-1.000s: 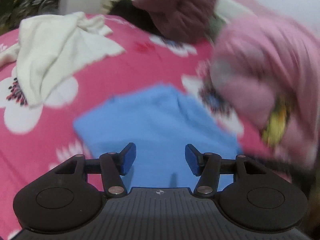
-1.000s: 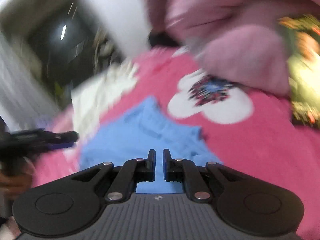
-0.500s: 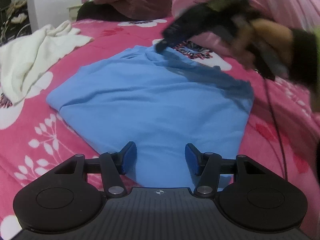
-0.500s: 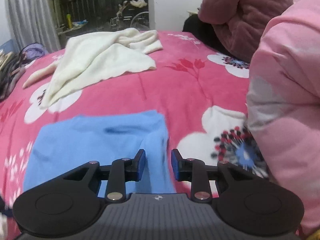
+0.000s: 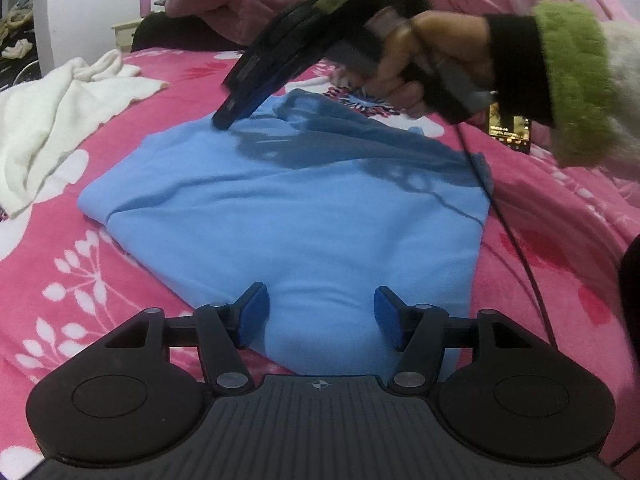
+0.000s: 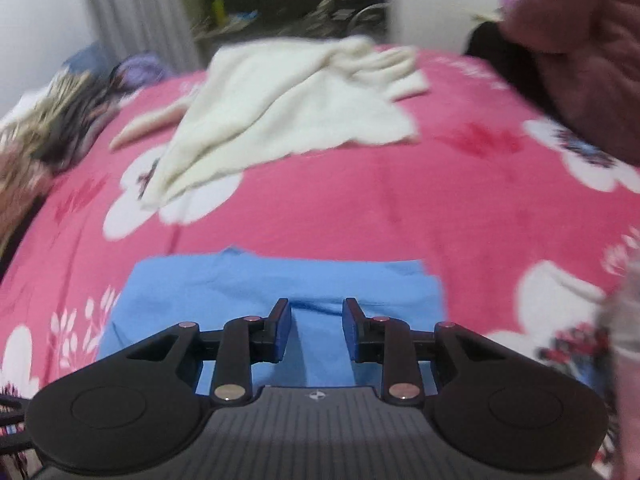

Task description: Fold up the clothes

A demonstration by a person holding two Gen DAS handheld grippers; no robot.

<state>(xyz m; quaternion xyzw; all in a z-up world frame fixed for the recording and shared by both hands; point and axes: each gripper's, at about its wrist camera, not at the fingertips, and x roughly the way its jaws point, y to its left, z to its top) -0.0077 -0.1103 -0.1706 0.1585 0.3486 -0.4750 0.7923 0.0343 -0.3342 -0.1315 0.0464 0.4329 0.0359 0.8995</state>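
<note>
**Both hand-held grippers poised at opposite edges of the blue garment**

Your left hand-held gripper [image 5: 320, 316] stands wide and its jaws are opening, with the near hem of the smooth light-blue knit garment [image 5: 304, 216] lying between the blue pads but not pinched. Your right hand-held gripper [image 6: 316, 328] is parted narrowly over the far edge, nothing clamped between its pads.

The garment lies flat, already partly folded, on the pink flower-printed bed cover [image 5: 120, 264]. You look to be between folds, setting up the next one. The next move calls for closing on an edge at each end, then lifting evenly so the layers do not slide apart.

The left view shows your right hand [image 5: 424, 52] and its tool's shadow on the cloth; the right view, blurred, shows the rumpled cream-white fleece garment [image 6: 288, 100] whole, waiting beyond.
</note>
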